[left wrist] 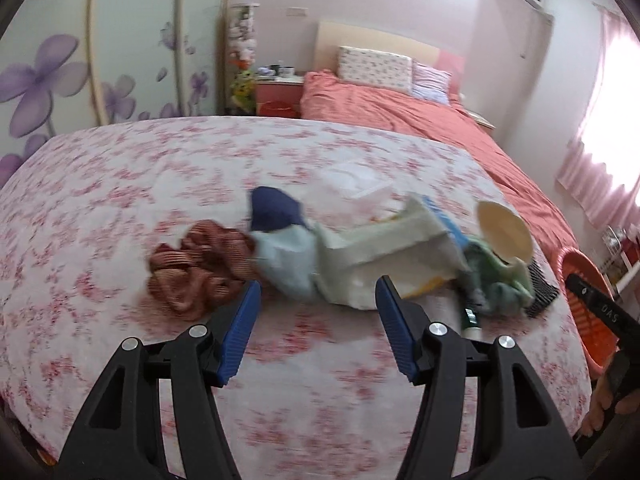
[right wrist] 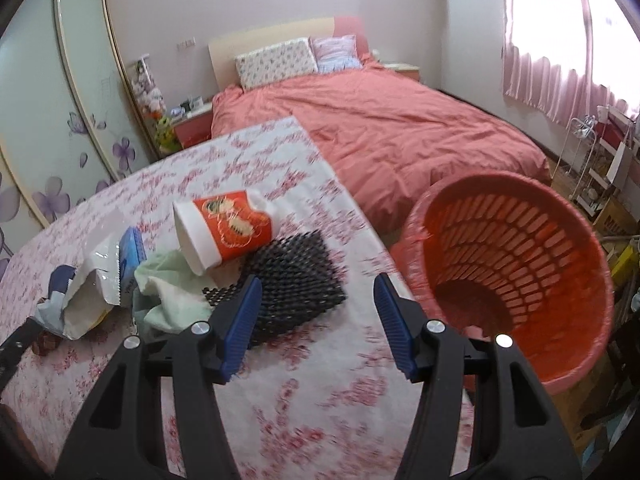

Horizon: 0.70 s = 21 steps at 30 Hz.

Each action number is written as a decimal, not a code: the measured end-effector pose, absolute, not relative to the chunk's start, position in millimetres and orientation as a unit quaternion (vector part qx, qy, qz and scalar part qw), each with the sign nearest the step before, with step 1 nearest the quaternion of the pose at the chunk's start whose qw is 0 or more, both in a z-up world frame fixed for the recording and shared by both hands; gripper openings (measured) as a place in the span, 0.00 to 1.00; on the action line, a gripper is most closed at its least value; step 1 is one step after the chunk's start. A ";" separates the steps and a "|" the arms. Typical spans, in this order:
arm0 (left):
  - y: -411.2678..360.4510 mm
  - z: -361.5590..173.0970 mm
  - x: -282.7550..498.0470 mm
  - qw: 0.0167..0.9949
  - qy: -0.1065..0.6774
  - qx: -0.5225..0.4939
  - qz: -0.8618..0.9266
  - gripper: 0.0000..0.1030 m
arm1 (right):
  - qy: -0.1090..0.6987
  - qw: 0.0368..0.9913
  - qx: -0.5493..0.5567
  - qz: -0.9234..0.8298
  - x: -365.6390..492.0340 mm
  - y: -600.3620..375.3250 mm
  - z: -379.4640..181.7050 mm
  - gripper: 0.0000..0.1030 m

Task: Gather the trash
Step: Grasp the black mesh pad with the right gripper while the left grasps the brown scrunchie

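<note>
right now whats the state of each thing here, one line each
left claw: open, holding nothing
right claw: open, holding nothing
orange basket: tipped toward the camera, nothing visible inside
paper cup: lying on its side
white bag: torn open, crumpled
green cloth: bunched up
black mesh mat: lying flat
brown cloth: crumpled

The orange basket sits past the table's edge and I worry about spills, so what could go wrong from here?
The paper cup lies tilted on the green cloth and could roll when grabbed. The orange basket is off the table's edge, so a drop may miss. Both grippers are open and empty.
</note>
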<state>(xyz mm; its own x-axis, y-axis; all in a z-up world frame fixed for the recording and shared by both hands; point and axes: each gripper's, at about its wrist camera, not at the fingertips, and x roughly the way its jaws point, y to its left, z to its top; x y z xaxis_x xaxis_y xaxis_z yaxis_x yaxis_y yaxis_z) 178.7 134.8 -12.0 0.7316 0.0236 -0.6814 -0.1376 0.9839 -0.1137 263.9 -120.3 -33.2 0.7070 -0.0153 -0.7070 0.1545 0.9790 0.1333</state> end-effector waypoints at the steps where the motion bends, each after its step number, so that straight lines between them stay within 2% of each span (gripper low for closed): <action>1: 139.7 -12.2 178.2 0.927 0.363 -0.080 0.048 0.58 | 0.386 0.917 0.089 -0.046 268.0 -116.7 -36.4 0.56; 8: 171.5 -18.1 173.7 0.923 0.365 -0.094 0.074 0.59 | 0.436 0.896 0.067 -0.044 293.2 -101.2 -59.4 0.55; 13: 187.8 -24.8 175.4 0.918 0.372 -0.102 0.088 0.59 | 0.443 0.894 0.045 -0.050 296.6 -98.6 -64.9 0.39; 15: 193.5 -27.4 176.3 0.916 0.376 -0.108 0.093 0.59 | 0.439 0.896 0.040 -0.047 295.8 -98.6 -65.2 0.28; 16: 196.2 -28.9 176.6 0.915 0.377 -0.110 0.095 0.59 | 0.436 0.898 0.037 -0.046 294.8 -98.4 -65.5 0.26; 18: 200.9 -31.4 177.5 0.913 0.380 -0.112 0.101 0.59 | 0.431 0.900 0.040 -0.042 293.1 -99.3 -65.1 0.12; 21: 204.9 -33.5 178.2 0.911 0.383 -0.114 0.103 0.59 | 0.424 0.902 0.066 -0.041 287.2 -107.5 -61.3 0.09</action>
